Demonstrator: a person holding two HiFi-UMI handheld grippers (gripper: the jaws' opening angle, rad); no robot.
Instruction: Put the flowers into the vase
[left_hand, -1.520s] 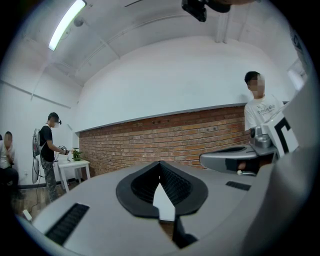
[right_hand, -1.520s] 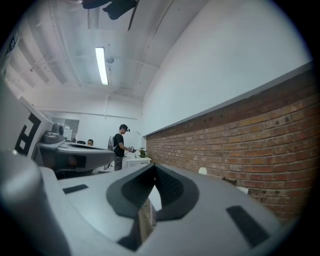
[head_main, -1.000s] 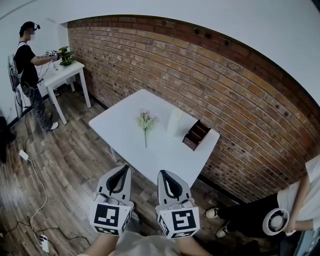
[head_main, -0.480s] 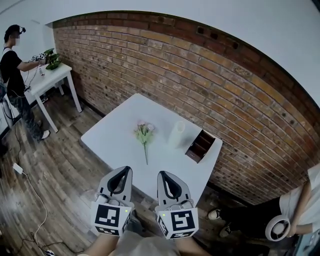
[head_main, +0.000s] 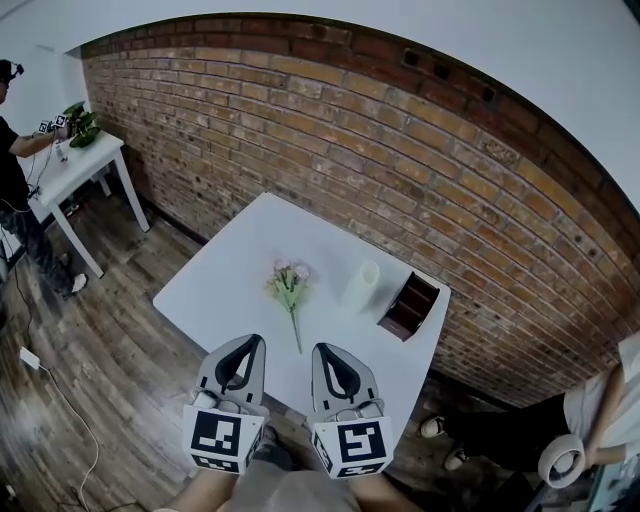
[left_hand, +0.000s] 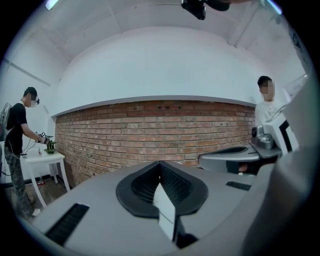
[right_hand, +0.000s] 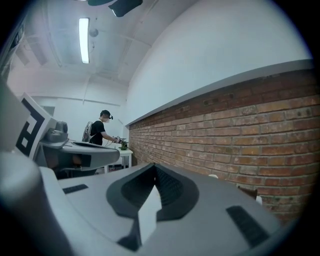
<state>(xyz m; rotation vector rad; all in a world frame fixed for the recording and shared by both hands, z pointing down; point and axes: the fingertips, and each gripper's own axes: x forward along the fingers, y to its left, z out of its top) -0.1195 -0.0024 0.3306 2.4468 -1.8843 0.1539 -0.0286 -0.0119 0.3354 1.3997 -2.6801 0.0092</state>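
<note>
Risk check first. Likely to slip or roll out of a pinch: thin green stem of the pale pink and green flower bunch (head_main: 289, 285), lying flat mid white square surface (head_main: 230, 270), heads toward the brick wall. Likely to tip if clipped by stem or gripper on insertion: upright white cylindrical vase (head_main: 362, 285), narrow, near the bunch on its right but apart from it, with dark brown wooden compartment box (head_main: 409, 306) close beside. Also possible: crushing the blooms if gripped too high. Pose: left gripper (head_main: 243, 345) and right gripper (head_main: 327, 352) held side by side, roughly level, by the near edge of the surface, pointing toward the bunch, not yet at it. Both closed tight, pads meeting, nothing between them; must open before any grasp
</note>
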